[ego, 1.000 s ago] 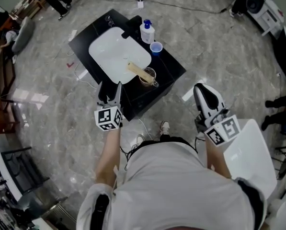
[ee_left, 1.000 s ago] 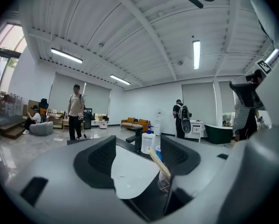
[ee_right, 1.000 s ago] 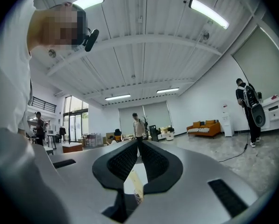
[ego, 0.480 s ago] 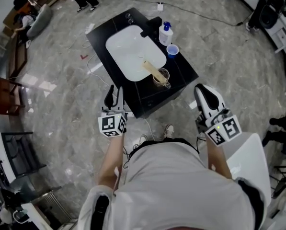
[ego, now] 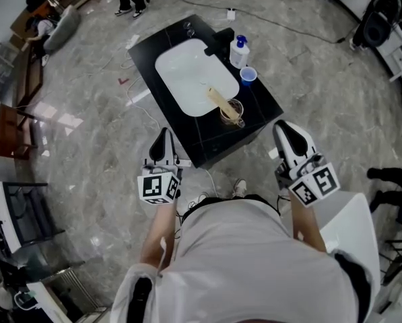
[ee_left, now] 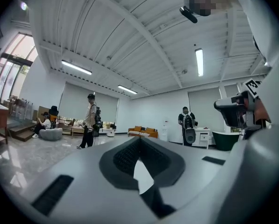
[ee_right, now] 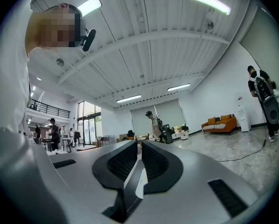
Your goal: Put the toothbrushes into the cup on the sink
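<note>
Toothbrushes (ego: 219,99) are looking like they're already sitting in the cup (ego: 232,112) — pale handles are poking out of it and leaning over the white basin of the sink (ego: 187,76). I'm not spotting any loose ones lying on the black counter (ego: 202,138), so I'm guessing the job is basically done, though small stuff is hard to make out from up here.

Both tongs are hanging off the counter's near side, down by my body. Left tongs (ego: 162,138) are closing right down, pads meeting on nothing. Right tongs (ego: 285,130) are sitting with jaws together, also gripping nothing.

The cup is standing near the counter's near-right edge, at about 2 o'clock from the left tongs and 10 o'clock from the right — well apart from both, roughly 12 o'clock from me. Neither gripper view is catching the cup at all.
</note>
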A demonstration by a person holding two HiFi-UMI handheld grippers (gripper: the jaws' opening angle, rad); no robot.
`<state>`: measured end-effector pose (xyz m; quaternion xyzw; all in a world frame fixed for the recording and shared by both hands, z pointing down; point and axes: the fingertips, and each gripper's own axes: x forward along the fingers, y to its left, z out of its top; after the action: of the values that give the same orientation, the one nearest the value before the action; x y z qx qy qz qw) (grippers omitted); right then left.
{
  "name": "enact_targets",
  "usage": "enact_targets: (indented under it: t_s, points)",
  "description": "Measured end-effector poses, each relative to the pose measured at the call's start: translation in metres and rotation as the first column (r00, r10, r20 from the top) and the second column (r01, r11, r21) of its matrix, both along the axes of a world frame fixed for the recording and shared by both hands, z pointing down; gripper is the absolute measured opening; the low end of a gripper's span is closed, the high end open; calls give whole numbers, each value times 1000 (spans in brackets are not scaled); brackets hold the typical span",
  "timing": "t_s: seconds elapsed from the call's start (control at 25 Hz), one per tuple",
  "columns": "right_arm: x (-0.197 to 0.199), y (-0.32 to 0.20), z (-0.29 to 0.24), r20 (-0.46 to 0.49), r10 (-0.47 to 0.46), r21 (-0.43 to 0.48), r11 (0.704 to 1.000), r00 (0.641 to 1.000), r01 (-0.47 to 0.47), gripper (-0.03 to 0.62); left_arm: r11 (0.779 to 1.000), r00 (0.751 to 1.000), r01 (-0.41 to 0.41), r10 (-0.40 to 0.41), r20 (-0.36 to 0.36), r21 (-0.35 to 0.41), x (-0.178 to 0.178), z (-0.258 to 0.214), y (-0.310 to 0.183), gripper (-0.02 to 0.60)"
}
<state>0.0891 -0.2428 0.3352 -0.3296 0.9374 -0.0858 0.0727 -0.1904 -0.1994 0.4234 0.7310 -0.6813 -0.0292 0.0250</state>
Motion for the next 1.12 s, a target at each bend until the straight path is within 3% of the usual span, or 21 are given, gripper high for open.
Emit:
enact_targets:
  t_s: [0.44,1.12]
  points:
    - [-29,13,1,-72,-47,42,998,996,50,51,999,1000,-25,26,-13,31,-3,-24,31,3]
    - [-45,38,1,-86,-60,36,997,994,63,51,999,996,-37,40,-76,34,-6,-40,61,3]
